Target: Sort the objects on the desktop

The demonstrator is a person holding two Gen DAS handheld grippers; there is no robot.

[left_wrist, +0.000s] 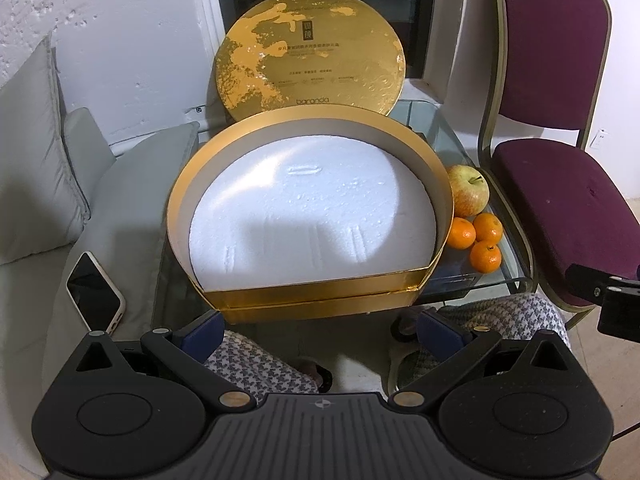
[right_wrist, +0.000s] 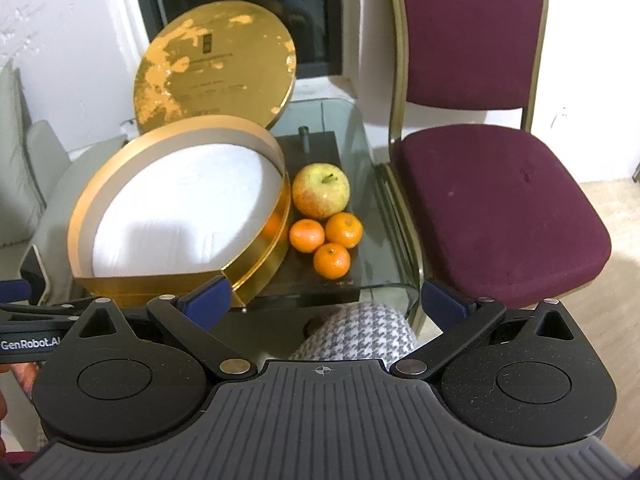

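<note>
A round gold box (left_wrist: 316, 292) (right_wrist: 116, 280) with a white foam liner (left_wrist: 312, 220) (right_wrist: 180, 208) stands open on a small glass table (left_wrist: 500, 276) (right_wrist: 380, 248). Its gold lid (left_wrist: 310, 52) (right_wrist: 214, 70) leans upright behind it. Right of the box sit a yellow-red apple (left_wrist: 468, 190) (right_wrist: 321, 190) and three tangerines (left_wrist: 482, 240) (right_wrist: 326, 238). My left gripper (left_wrist: 320, 330) is open just before the box's front wall, holding nothing. My right gripper (right_wrist: 326, 304) is open too, short of the table's near edge and the tangerines.
A phone (left_wrist: 94, 292) lies on a grey cushion (left_wrist: 116, 208) at the left. A maroon chair (left_wrist: 560, 160) (right_wrist: 500, 200) stands close against the table's right side. A person's houndstooth-clad knees (left_wrist: 260, 364) (right_wrist: 360, 332) are below the table edge. The right gripper's body (left_wrist: 608, 300) shows at far right.
</note>
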